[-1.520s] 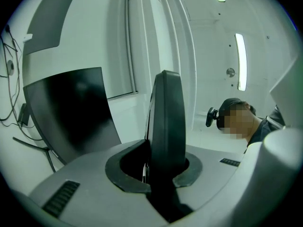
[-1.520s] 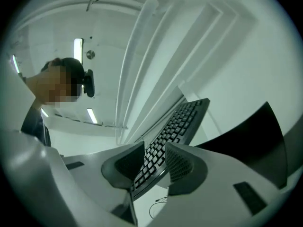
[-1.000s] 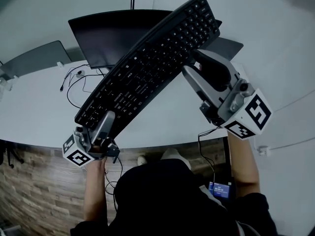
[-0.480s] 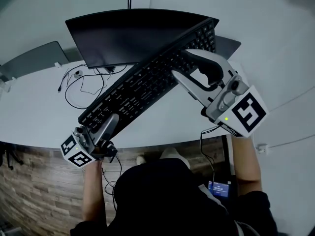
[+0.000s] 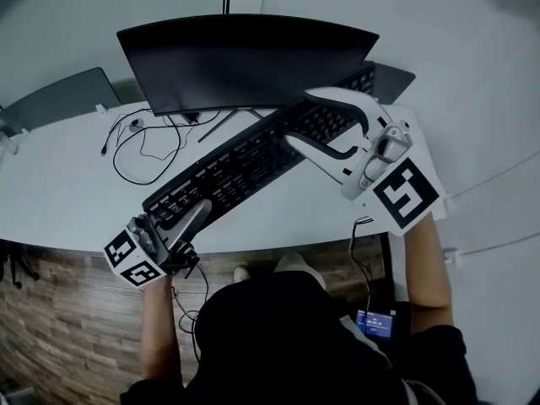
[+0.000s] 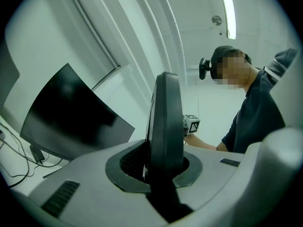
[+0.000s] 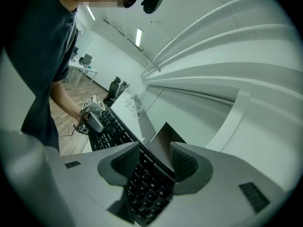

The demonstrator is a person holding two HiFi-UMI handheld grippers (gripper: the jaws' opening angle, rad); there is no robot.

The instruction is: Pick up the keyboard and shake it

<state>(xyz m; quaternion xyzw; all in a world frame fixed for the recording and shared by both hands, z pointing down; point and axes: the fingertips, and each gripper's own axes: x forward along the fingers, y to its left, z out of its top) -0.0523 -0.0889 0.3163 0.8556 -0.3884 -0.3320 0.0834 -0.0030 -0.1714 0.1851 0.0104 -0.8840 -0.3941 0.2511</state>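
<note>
Keyboard (image 5: 245, 163), black and full-length, runs slantwise in front of the monitor (image 5: 245, 62). Its far end reaches just past the monitor's right corner, and its near end lies well out from the monitor's left half, toward the person. It sits low over the desk (image 5: 67, 192); I cannot tell whether any part of it rests on the desktop.

The left gripper (image 5: 199, 209) is clamped tight on the near end, and in the left gripper view the board stands edge-on between its jaws. The right gripper (image 5: 299, 116) straddles the far end beside the monitor's right corner. Its jaws have just been opening and now stand spread, with the key rows lying between the pads (image 7: 124, 164) and neither pad pressing on them.

As I judge it, the pick-up is done and the shaking looks finished too, since the board is low and one grip is letting go. That would leave settling the board in front of the monitor and freeing the near end. A change of grip for more shaking would look much the same, so the pictures do not settle it.

By count:
- one keyboard
- two grippers, with a left cube (image 5: 131, 260) and a right cube (image 5: 407, 194)
- one desk
- one monitor
- one tangle of black cables (image 5: 139, 146) left of the monitor's stand, too knotted to count singly
- two grey panels, one off the monitor's left side (image 5: 59, 99) and one off its right
</note>
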